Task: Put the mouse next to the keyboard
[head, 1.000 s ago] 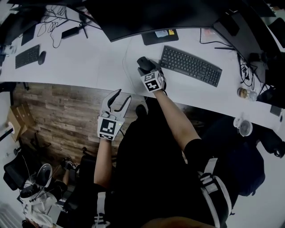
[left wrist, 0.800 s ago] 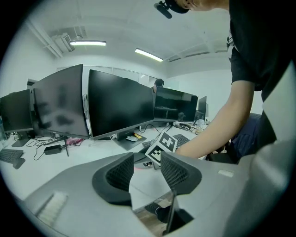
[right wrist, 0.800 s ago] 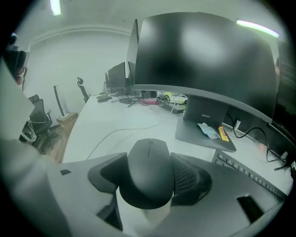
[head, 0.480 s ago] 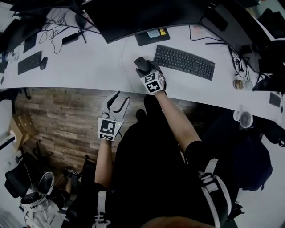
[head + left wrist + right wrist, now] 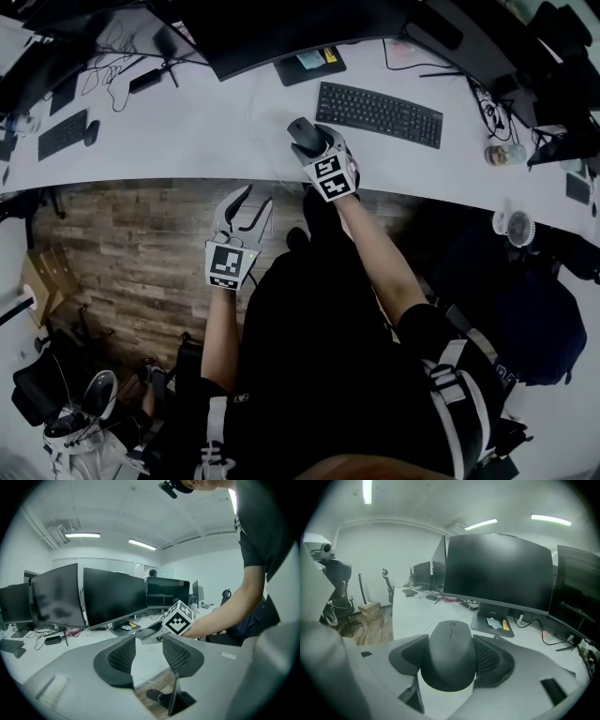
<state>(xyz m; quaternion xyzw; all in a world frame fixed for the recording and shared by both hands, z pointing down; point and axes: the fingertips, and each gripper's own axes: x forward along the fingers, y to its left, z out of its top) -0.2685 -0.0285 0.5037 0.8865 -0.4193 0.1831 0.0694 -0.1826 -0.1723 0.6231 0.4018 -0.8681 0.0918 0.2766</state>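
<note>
A dark grey mouse [image 5: 451, 653] sits between the jaws of my right gripper [image 5: 452, 660], which is shut on its sides and holds it above the white desk [image 5: 216, 122]. In the head view the mouse [image 5: 306, 136] hangs left of the black keyboard [image 5: 379, 112], clear of it. My left gripper [image 5: 246, 208] is open and empty, off the desk's near edge over the wooden floor. In the left gripper view its jaws [image 5: 149, 656] frame the desk edge and the right gripper's marker cube [image 5: 178, 618].
A large dark monitor [image 5: 497, 571] stands behind the keyboard on a flat stand with a sticky note [image 5: 309, 61]. A second keyboard and mouse [image 5: 62, 133] lie far left with cables. A glass jar [image 5: 502, 153] and a small fan [image 5: 515, 228] sit at the right.
My right gripper has lifted the mouse up off the desk. The left gripper has drifted a little. The head camera has shifted, so the keyboard sits higher in view.
</note>
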